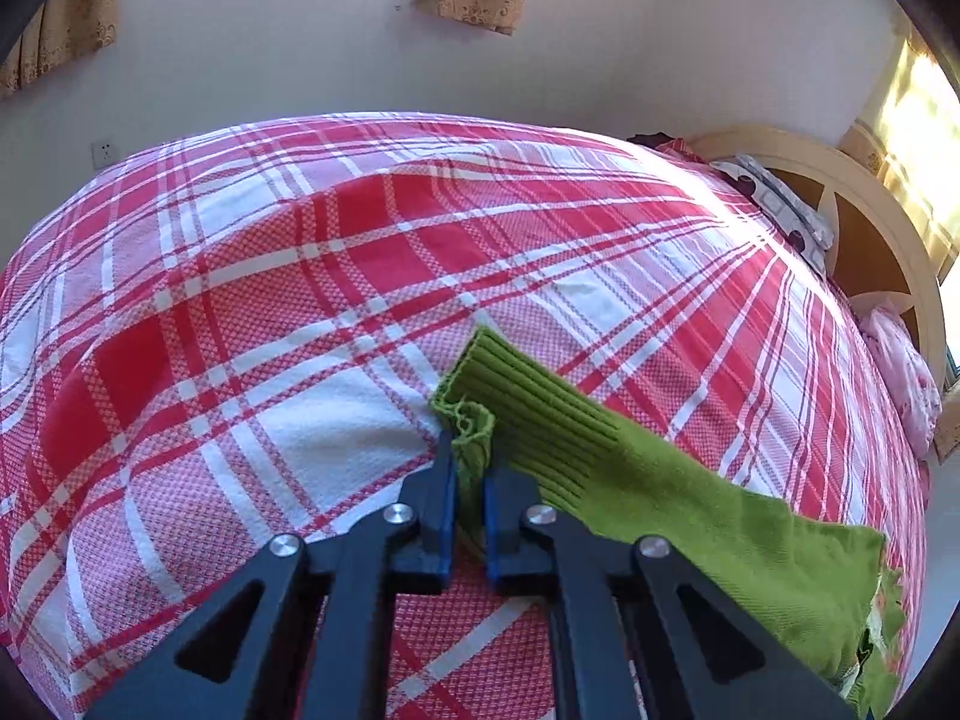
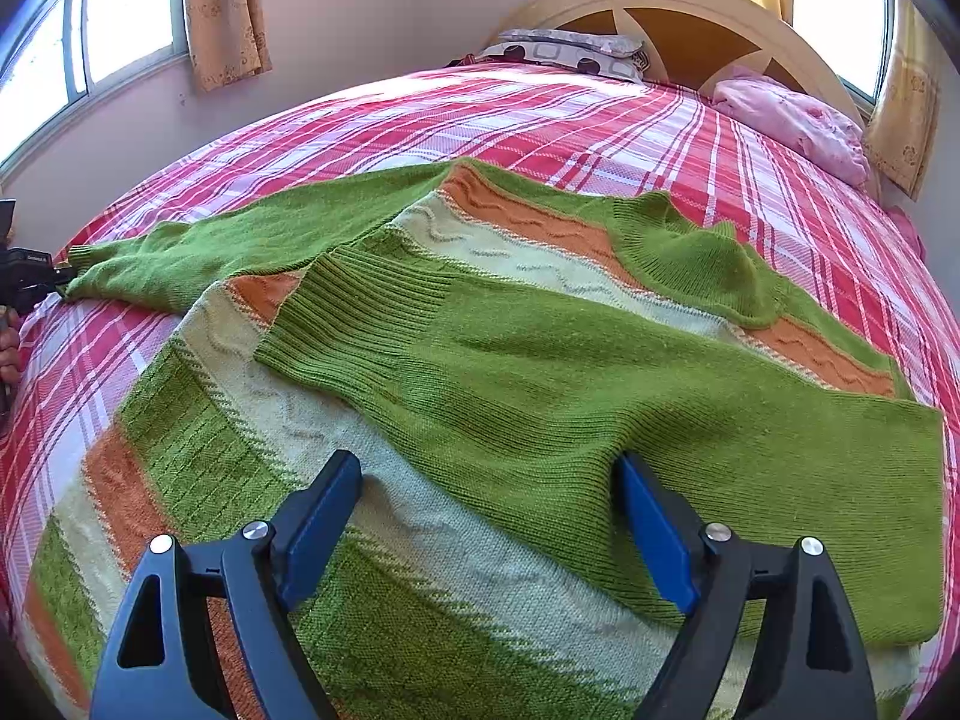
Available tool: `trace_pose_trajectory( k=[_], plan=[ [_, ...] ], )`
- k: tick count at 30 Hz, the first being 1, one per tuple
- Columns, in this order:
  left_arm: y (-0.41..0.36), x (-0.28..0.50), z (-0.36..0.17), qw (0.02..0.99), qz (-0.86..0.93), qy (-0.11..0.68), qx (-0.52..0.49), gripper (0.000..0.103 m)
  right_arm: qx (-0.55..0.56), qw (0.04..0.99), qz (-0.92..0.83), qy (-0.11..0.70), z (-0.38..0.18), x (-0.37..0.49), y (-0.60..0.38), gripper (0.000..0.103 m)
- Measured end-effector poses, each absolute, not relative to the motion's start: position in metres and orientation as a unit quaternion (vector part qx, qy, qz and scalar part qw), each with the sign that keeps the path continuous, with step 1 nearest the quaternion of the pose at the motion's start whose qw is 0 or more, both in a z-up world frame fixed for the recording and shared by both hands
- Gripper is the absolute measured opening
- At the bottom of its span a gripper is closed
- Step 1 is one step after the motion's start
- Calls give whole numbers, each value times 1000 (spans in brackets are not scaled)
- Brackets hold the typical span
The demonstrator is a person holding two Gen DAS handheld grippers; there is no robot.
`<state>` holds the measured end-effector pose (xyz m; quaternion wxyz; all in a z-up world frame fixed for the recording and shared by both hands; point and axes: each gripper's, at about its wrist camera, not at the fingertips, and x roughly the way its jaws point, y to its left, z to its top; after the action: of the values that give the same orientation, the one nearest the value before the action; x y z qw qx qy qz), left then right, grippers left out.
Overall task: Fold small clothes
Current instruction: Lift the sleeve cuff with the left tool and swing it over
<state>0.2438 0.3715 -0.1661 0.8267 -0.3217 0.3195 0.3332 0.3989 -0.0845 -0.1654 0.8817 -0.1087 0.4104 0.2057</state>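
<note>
- left gripper (image 1: 471, 468) pinches the sweater's (image 2: 540, 360) ribbed cuff (image 1: 516, 396) between closed fingers.
- right gripper (image 2: 489, 480) hovers spread wide over its folded sleeve (image 2: 480, 372) on the bed (image 1: 240, 300).

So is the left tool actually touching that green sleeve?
Touching. In the left wrist view, the left tool is shut on the sleeve cuff, with green knit pinched between its two blue pads.

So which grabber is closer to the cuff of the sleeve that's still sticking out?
Left. The left gripper has its fingers shut on that sleeve cuff. The right gripper hangs open over the folded sleeve on the sweater, far from it.
</note>
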Motion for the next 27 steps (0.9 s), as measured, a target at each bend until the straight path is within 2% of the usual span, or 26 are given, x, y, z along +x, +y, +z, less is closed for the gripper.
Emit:
trace_pose_trajectory(
  k=[9, 16, 27],
  plan=[
    [353, 239, -112, 864, 292, 272, -306, 8, -97, 882, 212, 410, -164, 400, -87, 87],
    [329, 260, -72, 888, 237, 267, -290, 8, 12, 897, 238, 374, -110, 390, -131, 87],
    [274, 295, -8, 920, 167, 239, -260, 8, 27, 910, 229, 345, -87, 334, -200, 87]
  ],
)
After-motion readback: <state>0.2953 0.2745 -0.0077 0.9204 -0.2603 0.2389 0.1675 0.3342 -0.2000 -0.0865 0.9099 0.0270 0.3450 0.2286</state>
